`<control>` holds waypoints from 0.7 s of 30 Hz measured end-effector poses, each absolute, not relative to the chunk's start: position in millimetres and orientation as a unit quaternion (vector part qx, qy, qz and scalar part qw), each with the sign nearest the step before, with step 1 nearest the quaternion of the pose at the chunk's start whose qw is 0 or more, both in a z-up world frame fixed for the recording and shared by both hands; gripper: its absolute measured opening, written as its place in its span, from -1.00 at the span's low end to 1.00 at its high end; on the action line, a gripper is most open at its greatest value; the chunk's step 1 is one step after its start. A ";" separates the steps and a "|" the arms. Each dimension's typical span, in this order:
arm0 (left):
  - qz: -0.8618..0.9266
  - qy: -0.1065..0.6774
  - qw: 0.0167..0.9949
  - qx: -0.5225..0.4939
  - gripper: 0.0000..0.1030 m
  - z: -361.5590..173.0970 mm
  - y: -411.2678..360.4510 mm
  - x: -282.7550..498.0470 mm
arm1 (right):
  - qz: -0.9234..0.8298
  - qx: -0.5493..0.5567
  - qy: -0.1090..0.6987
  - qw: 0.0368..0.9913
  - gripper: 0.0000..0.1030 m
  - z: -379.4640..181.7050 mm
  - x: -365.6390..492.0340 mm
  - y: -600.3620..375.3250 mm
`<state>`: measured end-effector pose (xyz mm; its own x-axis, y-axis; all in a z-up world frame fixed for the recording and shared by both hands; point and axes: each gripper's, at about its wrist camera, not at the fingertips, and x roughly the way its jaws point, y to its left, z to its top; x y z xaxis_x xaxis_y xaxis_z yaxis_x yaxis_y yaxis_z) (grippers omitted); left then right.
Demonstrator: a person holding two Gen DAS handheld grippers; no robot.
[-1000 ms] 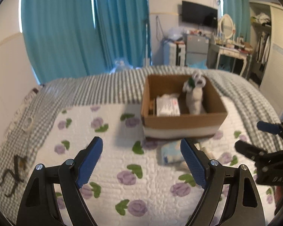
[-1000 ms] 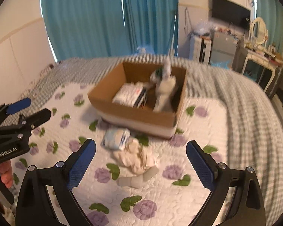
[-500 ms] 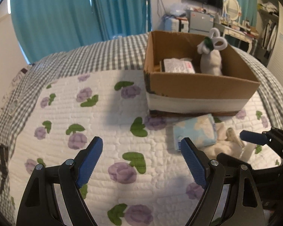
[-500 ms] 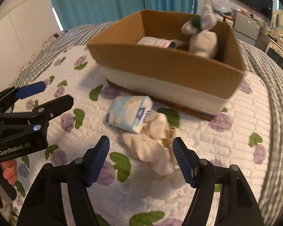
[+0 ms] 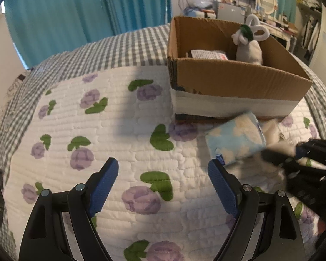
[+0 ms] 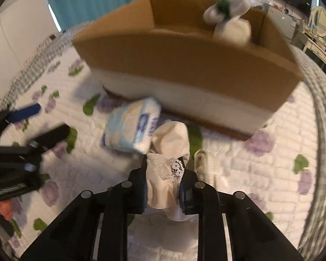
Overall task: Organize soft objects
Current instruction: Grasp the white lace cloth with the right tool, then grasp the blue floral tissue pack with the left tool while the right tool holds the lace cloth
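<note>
A cardboard box (image 5: 239, 76) stands on the bed and holds a white plush rabbit (image 5: 248, 45) and a flat packet (image 5: 208, 54). A blue-and-white soft pack (image 5: 235, 140) lies in front of the box. My left gripper (image 5: 163, 187) is open and empty above the quilt, left of the pack. My right gripper (image 6: 163, 187) is shut on a cream lace cloth (image 6: 169, 152) that lies beside the soft pack (image 6: 132, 128), just in front of the box (image 6: 184, 63). The rabbit (image 6: 230, 19) shows over the box rim.
The bed has a white quilt with purple flowers (image 5: 119, 134) over a grey checked cover (image 5: 110, 52). Teal curtains (image 5: 76, 10) hang behind. A dresser and shelves (image 5: 260, 19) stand at the far right.
My right gripper has dropped to the bed and shut on the cream cloth. My left gripper has moved closer to the box and the soft pack.
</note>
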<state>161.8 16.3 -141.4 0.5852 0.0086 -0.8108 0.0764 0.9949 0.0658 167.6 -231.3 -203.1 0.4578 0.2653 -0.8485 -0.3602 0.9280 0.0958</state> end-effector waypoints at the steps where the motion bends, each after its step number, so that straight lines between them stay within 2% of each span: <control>1: -0.021 0.457 0.888 0.045 0.66 -141.3 14.8 162.3 | 0.183 -0.045 0.481 0.856 -0.60 -196.6 166.6 -234.1; 10: -0.063 0.471 0.879 0.036 0.66 -142.5 -22.4 167.6 | 0.152 -0.002 0.436 0.887 -0.60 -151.1 174.8 -283.8; 21: -0.081 0.512 0.855 -0.005 0.66 -176.4 -54.2 200.0 | 0.120 0.007 0.457 0.881 -0.60 -181.3 190.2 -317.3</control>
<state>200.0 -54.2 -176.4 0.4617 -0.1441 -0.8753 0.1336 0.9868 -0.0919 190.2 -317.3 -181.3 0.5529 0.2174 -0.8044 -0.2042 0.9713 0.1222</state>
